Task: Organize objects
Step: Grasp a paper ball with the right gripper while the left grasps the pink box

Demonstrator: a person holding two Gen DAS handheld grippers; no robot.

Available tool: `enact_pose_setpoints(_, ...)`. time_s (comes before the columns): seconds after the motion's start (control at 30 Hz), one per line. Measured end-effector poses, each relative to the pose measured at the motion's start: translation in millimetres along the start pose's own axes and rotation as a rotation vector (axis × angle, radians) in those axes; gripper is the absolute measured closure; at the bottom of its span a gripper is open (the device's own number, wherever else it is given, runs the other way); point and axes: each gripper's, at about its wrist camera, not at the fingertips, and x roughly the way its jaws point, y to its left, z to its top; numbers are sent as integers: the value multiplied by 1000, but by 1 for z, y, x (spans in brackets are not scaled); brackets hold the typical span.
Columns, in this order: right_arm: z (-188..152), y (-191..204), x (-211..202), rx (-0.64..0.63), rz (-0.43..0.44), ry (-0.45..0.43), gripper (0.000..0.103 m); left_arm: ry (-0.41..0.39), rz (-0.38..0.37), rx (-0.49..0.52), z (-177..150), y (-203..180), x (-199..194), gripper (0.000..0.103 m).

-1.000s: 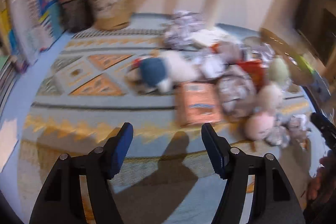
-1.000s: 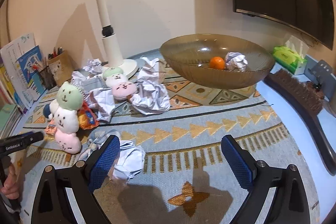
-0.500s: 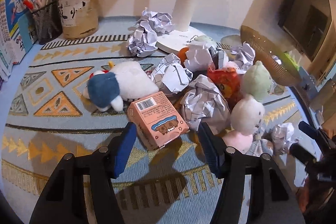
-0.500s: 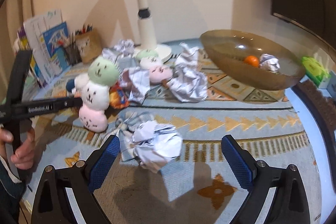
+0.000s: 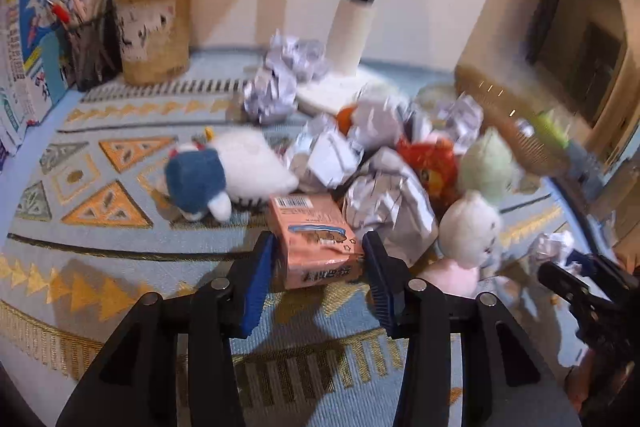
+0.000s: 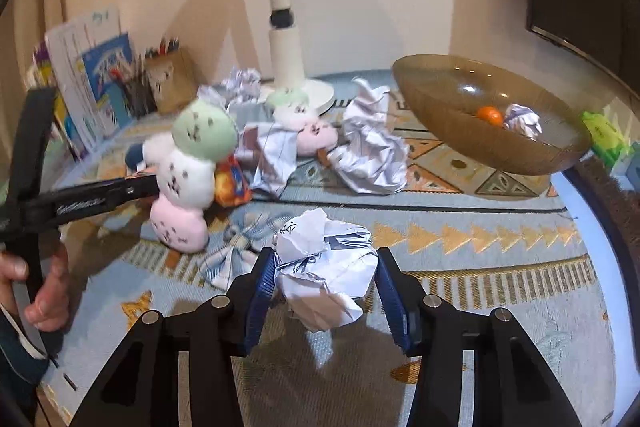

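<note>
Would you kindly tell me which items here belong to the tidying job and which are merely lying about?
In hand:
- left gripper around the pink box
- right gripper around a crumpled paper ball
- amber bowl holding an orange

Lying about:
- lamp stand
- pencil holder
- booklets

Both grippers, the left gripper (image 5: 318,277) and the right gripper (image 6: 326,291), have black angular arms with blue ribbed pads (image 6: 262,291) and round silver screws. At lower left of the right wrist view, a hand (image 6: 42,291) shows a dark sleeve edge.
</note>
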Motion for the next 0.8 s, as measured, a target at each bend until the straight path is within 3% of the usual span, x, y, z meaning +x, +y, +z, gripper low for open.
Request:
enact_pose_setpoints(0.2, 1, -1, 2, 0, 1, 9, 54, 47, 70, 46, -15, 0, -10, 63)
enact_pose_setpoints(0.33, 0, 1, 4, -13, -1, 14, 54, 102, 77, 77, -28, 4, -14, 62)
enact_pose_setpoints(0.6, -2, -2, 4, 7, 1, 4, 54, 126, 150, 113, -23, -6, 0, 52)
enact_pose_setpoints(0.63, -2, -1, 3, 6, 3, 2, 54, 118, 167, 115, -23, -7, 1, 55)
enact_pose_setpoints(0.67, -3, -1, 2, 4, 3, -2, 54, 100, 214, 113, -22, -7, 1, 66)
enact_pose_setpoints(0.73, -3, 0, -1, -6, 12, -20, 54, 76, 250, 98, -21, -6, -2, 66)
enact_pose_setpoints(0.8, -4, 3, -4, -23, 17, -36, 54, 43, 236, 87, -20, -5, -10, 66)
